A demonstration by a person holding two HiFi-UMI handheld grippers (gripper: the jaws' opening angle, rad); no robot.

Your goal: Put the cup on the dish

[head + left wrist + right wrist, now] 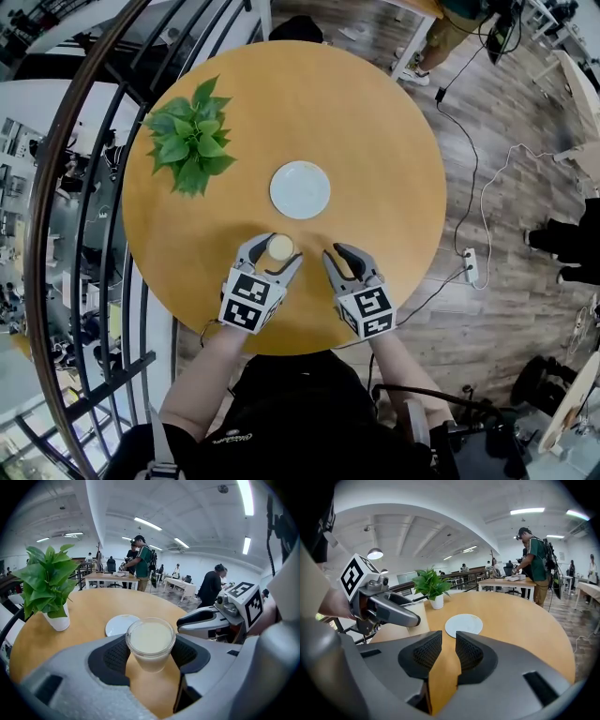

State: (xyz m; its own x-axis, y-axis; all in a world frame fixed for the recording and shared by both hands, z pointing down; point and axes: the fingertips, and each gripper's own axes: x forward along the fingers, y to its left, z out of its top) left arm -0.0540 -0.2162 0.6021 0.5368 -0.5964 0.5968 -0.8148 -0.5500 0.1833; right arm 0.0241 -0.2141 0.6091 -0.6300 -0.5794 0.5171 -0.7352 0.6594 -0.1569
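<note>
**A:** Left gripper view has the action up close. The left gripper (151,657) has its jaws spread wide, and the cup (151,639) stands upright on the table (89,616) between the pads, with a milky drink near the brim.

**B:** Is it squeezed?

**A:** The rim sits right at both pads, but no squeeze shows. I read it as straddled, not clamped.

**B:** And the other hand?

**A:** The right gripper (448,651) hovers just beside it, on the cup's right in the head view. Its jaws are drawn to a narrow slit with nothing in it. The left hand is plainly the nearer one, because the cup sits in its mouth.

**B:** Where's the target?

**A:** The dish (300,189) is white and bare. It lies ahead of the left jaws and a touch to the right, near the table's centre, with bare wood between it and the cup. The cup's axis is vertical, so I reckon the move is clamp, lift and carry forward, keeping it level because it's full.

**B:** Anything in the way?

**A:** The potted plant (192,145) is farther out, left of the dish and off that line.
</note>
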